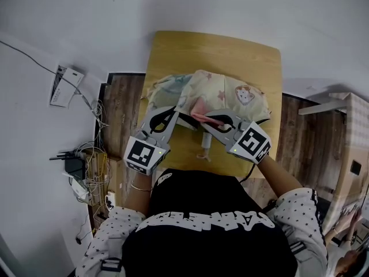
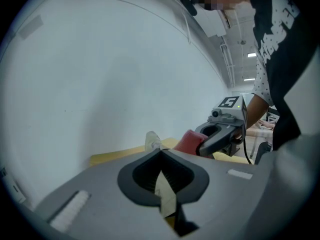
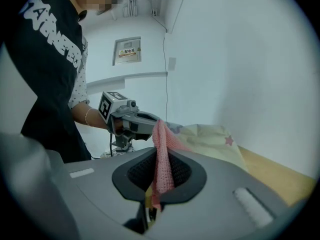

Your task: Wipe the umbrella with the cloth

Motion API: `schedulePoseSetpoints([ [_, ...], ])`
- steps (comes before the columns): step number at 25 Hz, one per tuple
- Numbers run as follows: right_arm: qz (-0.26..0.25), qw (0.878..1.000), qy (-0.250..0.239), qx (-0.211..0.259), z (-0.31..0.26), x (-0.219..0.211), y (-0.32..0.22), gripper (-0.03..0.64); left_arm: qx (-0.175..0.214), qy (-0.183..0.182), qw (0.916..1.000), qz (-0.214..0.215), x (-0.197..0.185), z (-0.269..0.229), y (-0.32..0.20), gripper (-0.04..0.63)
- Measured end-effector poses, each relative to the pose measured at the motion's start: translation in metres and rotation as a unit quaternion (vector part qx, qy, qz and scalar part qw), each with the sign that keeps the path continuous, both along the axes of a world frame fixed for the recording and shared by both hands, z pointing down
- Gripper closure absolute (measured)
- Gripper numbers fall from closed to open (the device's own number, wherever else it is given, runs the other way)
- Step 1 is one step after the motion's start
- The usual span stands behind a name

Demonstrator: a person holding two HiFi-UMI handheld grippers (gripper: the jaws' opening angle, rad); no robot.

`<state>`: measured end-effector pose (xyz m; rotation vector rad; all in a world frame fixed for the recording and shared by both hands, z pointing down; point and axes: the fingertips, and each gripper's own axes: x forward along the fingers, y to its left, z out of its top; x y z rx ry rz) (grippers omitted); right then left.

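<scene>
1. The umbrella [image 1: 230,94] lies partly spread on the wooden bench [image 1: 173,45]. Its canopy is at the far side and what looks like its handle [image 1: 203,149] points back at the person, so its long axis runs away from the body.
2. The left gripper [image 2: 162,151] has its jaws closed on a fold of pale canopy at the umbrella's near left edge, pinning it.
3. The right gripper [image 3: 159,151] has its jaws clamped on the pink cloth [image 3: 162,171], at the umbrella's near edge just right of the left gripper.
4. Most of the canopy lies ahead and to the right of the right jaws. I judge the wipe falls to the right hand, stroking outward over the umbrella.
</scene>
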<state>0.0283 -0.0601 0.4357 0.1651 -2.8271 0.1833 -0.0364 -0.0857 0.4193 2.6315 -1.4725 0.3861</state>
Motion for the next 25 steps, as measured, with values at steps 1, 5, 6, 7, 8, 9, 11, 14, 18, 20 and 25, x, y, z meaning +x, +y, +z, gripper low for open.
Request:
schedulePoseSetpoints([
  [1,0.010,1.000,-0.003,0.007,-0.005,0.007,-0.007,0.586,-0.001,0.001,1.0000,0.000,0.000,0.000,0.000,0.594],
  [5,0.091,0.994,-0.034,0.044,-0.034,0.038,-0.055,0.586,-0.001,-0.001,1.0000,0.002,0.002,0.000,0.000,0.594],
  [6,0.113,0.991,-0.041,0.051,-0.040,0.045,-0.070,0.586,0.000,-0.003,1.0000,0.004,0.003,-0.001,0.000,0.594],
  [7,0.134,0.988,-0.046,0.057,-0.044,0.052,-0.084,0.586,0.001,-0.006,1.0000,0.006,0.004,-0.002,0.001,0.594],
  [8,0.154,0.985,-0.050,0.063,-0.045,0.058,-0.097,0.586,0.002,-0.012,0.9999,0.008,0.005,-0.003,0.002,0.594],
  [9,0.171,0.982,-0.051,0.068,-0.045,0.063,-0.108,0.586,0.002,-0.017,0.9998,0.011,0.006,-0.003,0.002,0.594],
  [11,0.192,0.977,-0.045,0.076,-0.041,0.068,-0.123,0.586,0.004,-0.021,0.9997,0.014,0.008,-0.005,0.003,0.594],
  [14,0.190,0.979,-0.020,0.078,-0.024,0.065,-0.130,0.586,0.008,-0.020,0.9996,0.016,0.009,-0.008,0.002,0.594],
  [18,0.158,0.984,0.026,0.075,0.009,0.051,-0.124,0.586,0.007,-0.024,0.9995,0.018,0.009,-0.010,0.003,0.594],
  [20,0.151,0.986,0.037,0.065,0.021,0.047,-0.121,0.586,0.007,-0.022,0.9996,0.019,0.009,-0.012,0.003,0.594],
  [25,0.132,0.989,0.048,0.045,0.039,0.041,-0.106,0.586,0.007,-0.011,0.9997,0.021,0.009,-0.014,0.001,0.594],
])
